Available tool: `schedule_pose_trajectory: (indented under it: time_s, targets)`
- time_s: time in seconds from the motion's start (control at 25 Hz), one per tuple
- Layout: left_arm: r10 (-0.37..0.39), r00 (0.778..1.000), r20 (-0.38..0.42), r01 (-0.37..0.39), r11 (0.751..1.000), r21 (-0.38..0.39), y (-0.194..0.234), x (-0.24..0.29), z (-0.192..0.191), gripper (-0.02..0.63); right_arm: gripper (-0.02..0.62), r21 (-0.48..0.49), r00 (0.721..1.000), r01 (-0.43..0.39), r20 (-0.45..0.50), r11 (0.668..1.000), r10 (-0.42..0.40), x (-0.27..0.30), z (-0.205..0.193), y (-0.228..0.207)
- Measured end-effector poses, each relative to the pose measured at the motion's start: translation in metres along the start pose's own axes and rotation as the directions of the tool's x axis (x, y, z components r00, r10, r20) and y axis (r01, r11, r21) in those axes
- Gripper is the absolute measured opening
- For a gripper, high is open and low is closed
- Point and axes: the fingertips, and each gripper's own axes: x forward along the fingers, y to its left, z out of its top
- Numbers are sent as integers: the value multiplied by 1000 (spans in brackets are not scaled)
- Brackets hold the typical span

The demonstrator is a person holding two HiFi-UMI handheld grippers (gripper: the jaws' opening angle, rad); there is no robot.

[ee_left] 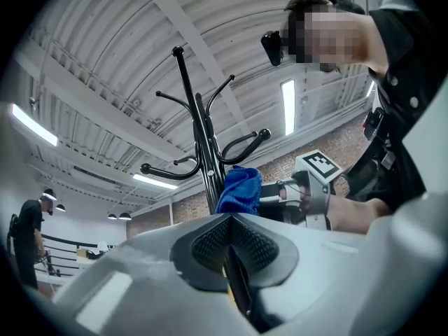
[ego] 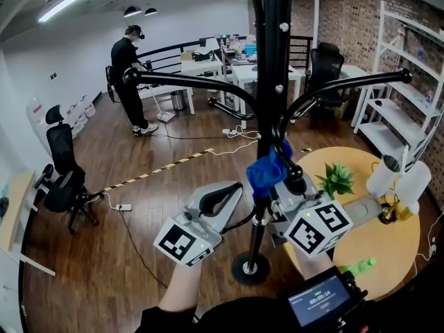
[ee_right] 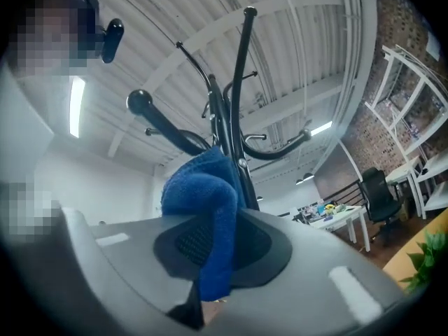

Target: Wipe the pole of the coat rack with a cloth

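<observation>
Farthest left in the head view, a black office chair (ego: 64, 175) stands on the wooden floor, and a person (ego: 130, 75) stands well beyond it near the white desks. Nearer, the left gripper (ego: 239, 198) reaches toward the lower part of the coat rack pole (ego: 272, 82). In the left gripper view its jaws (ee_left: 229, 247) are closed on the thin black pole (ee_left: 203, 152), which runs down between the two ribbed pads. The pole rises from a round black base (ego: 250, 268) on the floor and spreads into curved arms with knob ends.

Just above the left gripper, a blue cloth (ego: 266, 172) is bunched against the pole. The left gripper view shows the cloth (ee_left: 238, 187) touching the pole's right side. The right gripper (ego: 281, 182) holds it: in the right gripper view the jaws (ee_right: 210, 247) are clamped on a fold of the cloth (ee_right: 199, 187), which hangs between the pads and bulges above them against the pole (ee_right: 227, 131).

Right of the pole is a round yellow table (ego: 374, 255) with a small green plant (ego: 336, 179) on it. A white shelf unit (ego: 409, 82) stands against the brick wall at far right.
</observation>
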Motion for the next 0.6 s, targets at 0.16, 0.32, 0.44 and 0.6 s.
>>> schedule_pose_trajectory:
  time_s: [0.16, 0.32, 0.44, 0.6]
  targets:
    - [-15, 1000, 15, 15, 1000, 6, 1, 3, 10, 3, 48, 14, 999, -31, 38, 999, 30, 7, 26, 9]
    - [-13, 1000, 13, 13, 1000, 3, 2, 3, 13, 3, 48, -27, 998, -43, 54, 999, 44, 11, 31, 10]
    - [-11, 1000, -7, 11, 1000, 9, 0, -2, 6, 3, 48, -27, 999, -22, 40, 999, 23, 6, 18, 4]
    - [-2, 1000, -11, 2, 1000, -6, -10, -8, -1, 3, 48, -12, 1000, 15, -24, 1000, -15, -6, -27, -7]
